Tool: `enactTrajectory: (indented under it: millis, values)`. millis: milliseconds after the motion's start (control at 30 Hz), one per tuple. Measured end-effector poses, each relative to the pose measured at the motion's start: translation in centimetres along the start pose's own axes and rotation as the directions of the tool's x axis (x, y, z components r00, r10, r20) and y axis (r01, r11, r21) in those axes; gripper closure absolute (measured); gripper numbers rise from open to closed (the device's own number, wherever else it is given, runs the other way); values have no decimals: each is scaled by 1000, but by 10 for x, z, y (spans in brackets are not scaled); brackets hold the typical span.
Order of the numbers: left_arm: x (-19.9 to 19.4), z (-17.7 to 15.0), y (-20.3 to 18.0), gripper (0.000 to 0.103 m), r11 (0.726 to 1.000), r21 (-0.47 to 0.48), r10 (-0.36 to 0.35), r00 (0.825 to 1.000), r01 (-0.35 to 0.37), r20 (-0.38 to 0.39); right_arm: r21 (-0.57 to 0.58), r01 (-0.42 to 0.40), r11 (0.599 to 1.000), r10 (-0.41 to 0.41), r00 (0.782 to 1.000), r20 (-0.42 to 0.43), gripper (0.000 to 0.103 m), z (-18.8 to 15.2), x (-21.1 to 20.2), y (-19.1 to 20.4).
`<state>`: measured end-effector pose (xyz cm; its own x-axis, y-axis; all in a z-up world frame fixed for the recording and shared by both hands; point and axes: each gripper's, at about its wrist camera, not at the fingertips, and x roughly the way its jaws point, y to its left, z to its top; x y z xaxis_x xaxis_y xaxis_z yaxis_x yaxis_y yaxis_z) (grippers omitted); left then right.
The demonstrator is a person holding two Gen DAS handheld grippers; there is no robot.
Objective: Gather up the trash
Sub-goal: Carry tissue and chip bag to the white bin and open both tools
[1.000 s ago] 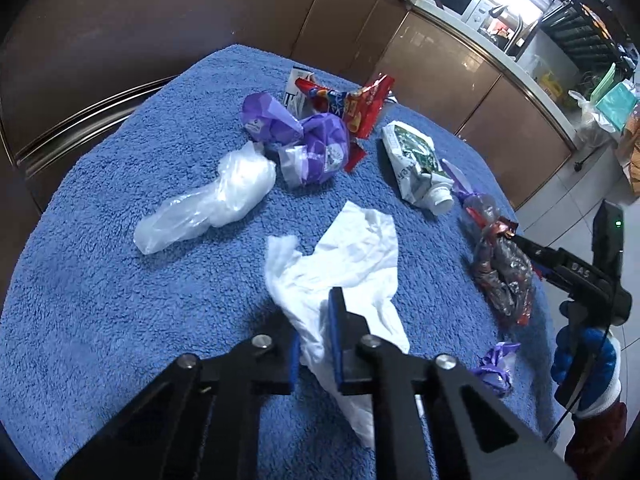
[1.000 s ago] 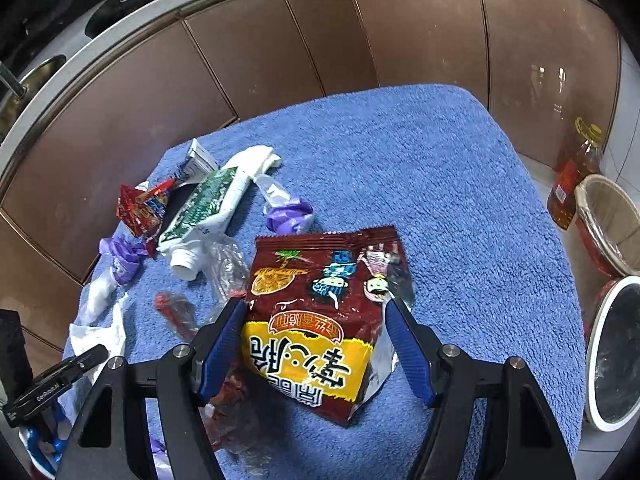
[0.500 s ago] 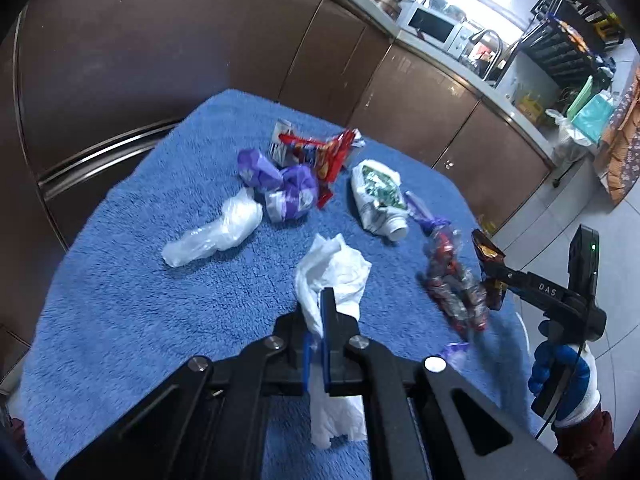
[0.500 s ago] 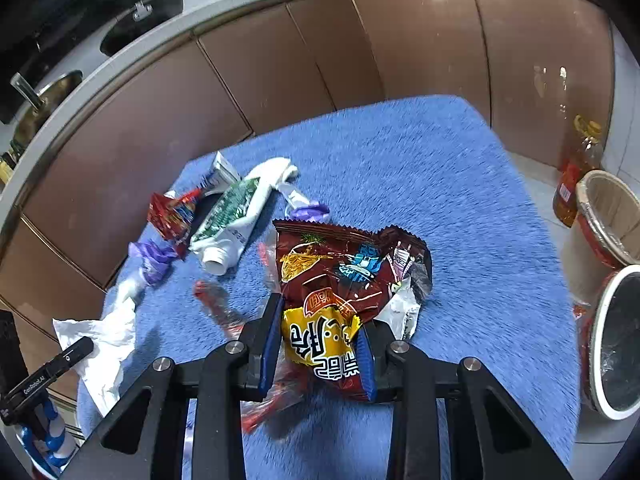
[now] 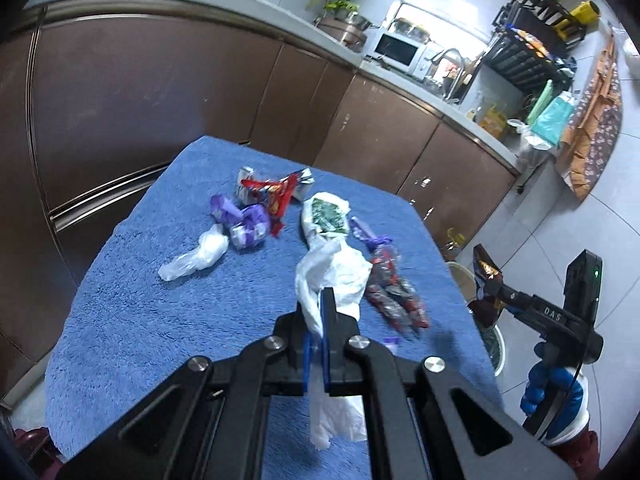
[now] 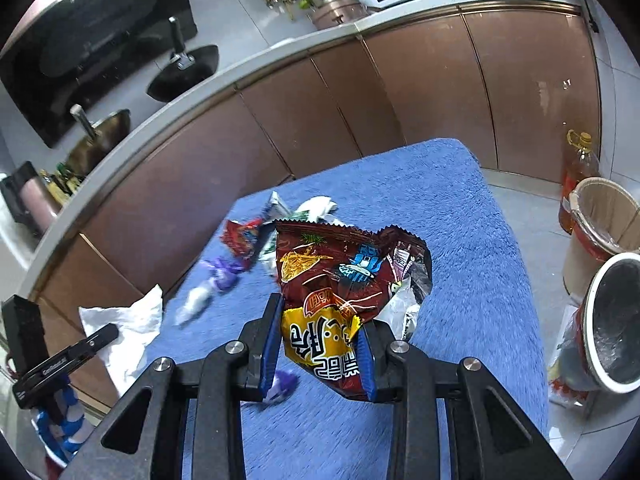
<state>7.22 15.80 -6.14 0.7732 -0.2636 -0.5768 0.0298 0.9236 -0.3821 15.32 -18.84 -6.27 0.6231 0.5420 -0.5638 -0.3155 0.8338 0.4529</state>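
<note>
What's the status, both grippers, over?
Left gripper shut on white tissue. Right gripper shut on snack bag. More wrappers on blue towel. Path to bins clear.

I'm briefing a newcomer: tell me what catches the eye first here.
The right gripper holds a crumpled red-and-yellow snack bag up above the blue towel. The left gripper pinches a white tissue, also lifted. Behind them, wrappers lie scattered on the towel's far side.
</note>
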Motion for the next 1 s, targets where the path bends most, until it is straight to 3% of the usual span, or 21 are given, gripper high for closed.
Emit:
enactTrajectory:
  millis: [233, 467, 700, 1000]
  values:
    - [-13, 0, -36, 100, 997, 54, -51, 999, 50, 5, -20, 22, 1000, -21, 998, 58, 72, -15, -38, 5]
    - [13, 10, -112, 100, 975, 175, -128, 991, 135, -47, 64, 104, 993, -111, 987, 119, 72, -22, -74, -41]
    - [79, 15, -216, 100, 919, 309, -202, 966, 245, -163, 187, 251, 950, -279, 949, 145, 72, -34, -108, -117]
    - [208, -11, -366, 100, 817, 442, -229, 912, 370, -340, 316, 411, 855, -452, 890, 65, 71, -40, -110, -237]
